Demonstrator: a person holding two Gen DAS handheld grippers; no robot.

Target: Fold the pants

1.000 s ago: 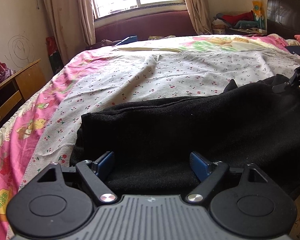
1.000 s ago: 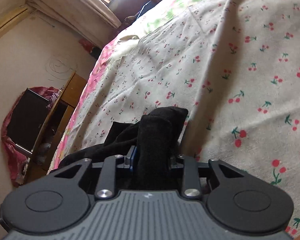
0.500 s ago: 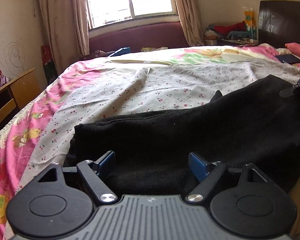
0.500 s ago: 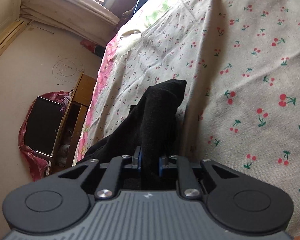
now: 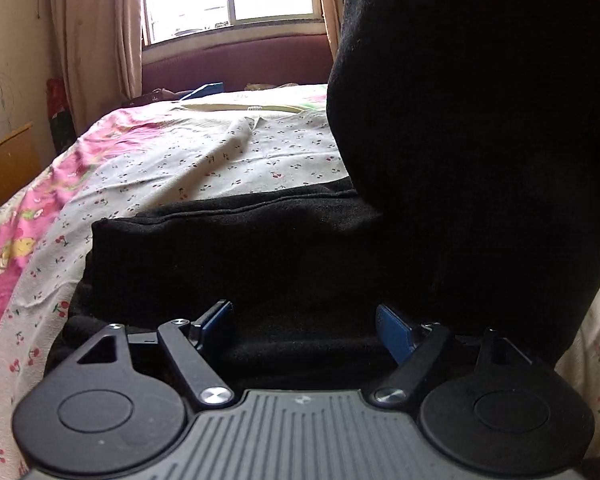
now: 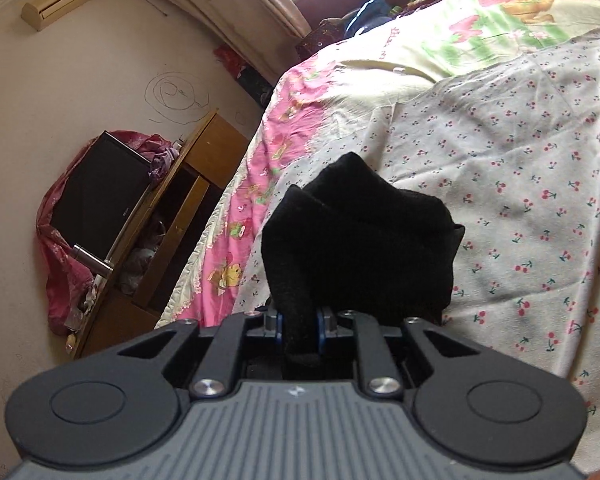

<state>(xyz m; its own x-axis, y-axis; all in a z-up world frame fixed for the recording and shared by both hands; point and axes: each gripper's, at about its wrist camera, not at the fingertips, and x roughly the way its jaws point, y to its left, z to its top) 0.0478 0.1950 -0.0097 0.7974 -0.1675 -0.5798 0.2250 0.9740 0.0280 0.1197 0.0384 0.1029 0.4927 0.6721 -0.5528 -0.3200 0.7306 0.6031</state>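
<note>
Over the cherry-print bedsheet [image 6: 520,184], I lift one end of the black pants [image 5: 260,256].
My right gripper [image 6: 299,326] clamps bunched fabric; my left gripper [image 5: 304,322], fingers spread, seemingly rests on them.

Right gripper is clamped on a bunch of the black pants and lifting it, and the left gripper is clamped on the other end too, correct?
Not quite. The left gripper is open: the left wrist view shows its jaws spread wide, with the black pants lying between them, ungripped. The right gripper is indeed shut on a lifted bunch of the pants.
</note>
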